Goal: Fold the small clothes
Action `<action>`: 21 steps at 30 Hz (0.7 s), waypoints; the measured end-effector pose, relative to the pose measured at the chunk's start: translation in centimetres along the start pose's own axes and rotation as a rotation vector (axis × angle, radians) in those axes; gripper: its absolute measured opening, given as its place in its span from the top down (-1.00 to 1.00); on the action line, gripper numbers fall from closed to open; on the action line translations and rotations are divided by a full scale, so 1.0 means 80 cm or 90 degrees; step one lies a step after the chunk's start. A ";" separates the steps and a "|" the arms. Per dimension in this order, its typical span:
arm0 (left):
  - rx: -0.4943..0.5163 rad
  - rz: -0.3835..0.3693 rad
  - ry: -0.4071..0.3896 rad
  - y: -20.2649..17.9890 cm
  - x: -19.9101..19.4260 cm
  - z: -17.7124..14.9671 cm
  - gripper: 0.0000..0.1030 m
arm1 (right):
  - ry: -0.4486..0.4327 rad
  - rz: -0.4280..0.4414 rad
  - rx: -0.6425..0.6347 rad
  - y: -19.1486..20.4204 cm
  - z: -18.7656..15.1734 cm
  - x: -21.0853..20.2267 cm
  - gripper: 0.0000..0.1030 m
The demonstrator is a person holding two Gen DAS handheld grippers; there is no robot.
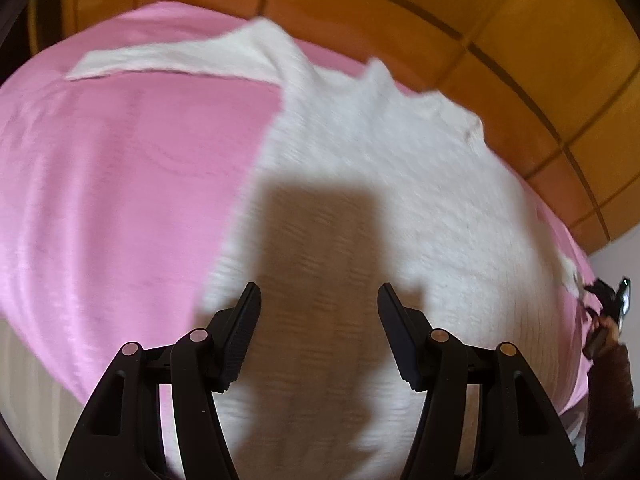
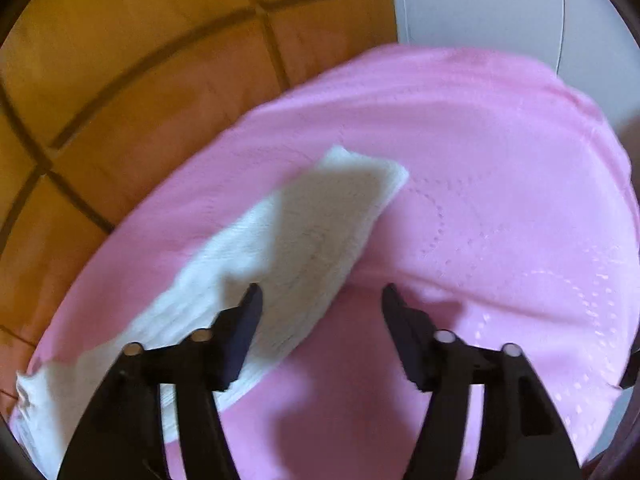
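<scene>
While the white knit sweater lies spread flat on the pink blanket, both sets of tongs hang above it with nothing gripped; the left tongs stand wide apart over the body of the garment, casting a shadow on the knit; the right tongs are likewise spread apart, poised over the right sleeve, which stretches out across the blanket toward the tiled floor. No fold looks made yet, so this reads as the very start. To do the step well, the likely call is to pinch that sleeve near its cuff, take only the top layer and none of the blanket, and carry it across the chest so it lies straight; the knit looks soft and will probably stretch or drag if pulled low, so a clean lift first would help. The far sleeve lies out to the left and wants the same treatment. Both tongs tilt downward, forward over the cloth; in the left view's right edge, the person's right hand shows gripping its tool. Motion blur softens both views.
</scene>
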State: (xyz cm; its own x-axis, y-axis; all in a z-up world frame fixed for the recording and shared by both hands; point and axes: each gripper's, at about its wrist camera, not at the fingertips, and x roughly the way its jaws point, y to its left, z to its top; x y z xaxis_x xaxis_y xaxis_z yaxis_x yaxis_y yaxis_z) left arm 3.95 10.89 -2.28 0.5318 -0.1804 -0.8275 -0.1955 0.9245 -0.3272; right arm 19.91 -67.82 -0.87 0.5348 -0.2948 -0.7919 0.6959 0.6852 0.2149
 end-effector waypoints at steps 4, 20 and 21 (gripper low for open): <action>-0.066 0.025 -0.040 0.056 -0.026 0.013 -0.16 | -0.003 0.090 -0.062 0.055 -0.032 -0.049 -0.43; -0.328 0.126 -0.150 0.311 -0.027 0.153 -0.33 | 0.139 0.363 -0.451 0.312 -0.373 -0.156 -0.65; -0.335 0.123 -0.153 0.323 -0.020 0.167 -0.33 | 0.143 0.351 -0.449 0.318 -0.381 -0.149 -0.74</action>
State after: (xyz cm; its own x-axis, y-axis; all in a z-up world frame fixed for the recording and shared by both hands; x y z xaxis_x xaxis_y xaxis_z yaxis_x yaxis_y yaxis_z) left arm 9.09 39.54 -3.31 0.6057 0.1116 -0.7878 -0.6548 0.6324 -0.4139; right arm 16.65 -26.58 -3.40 0.5468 0.2802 -0.7890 -0.1229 0.9590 0.2554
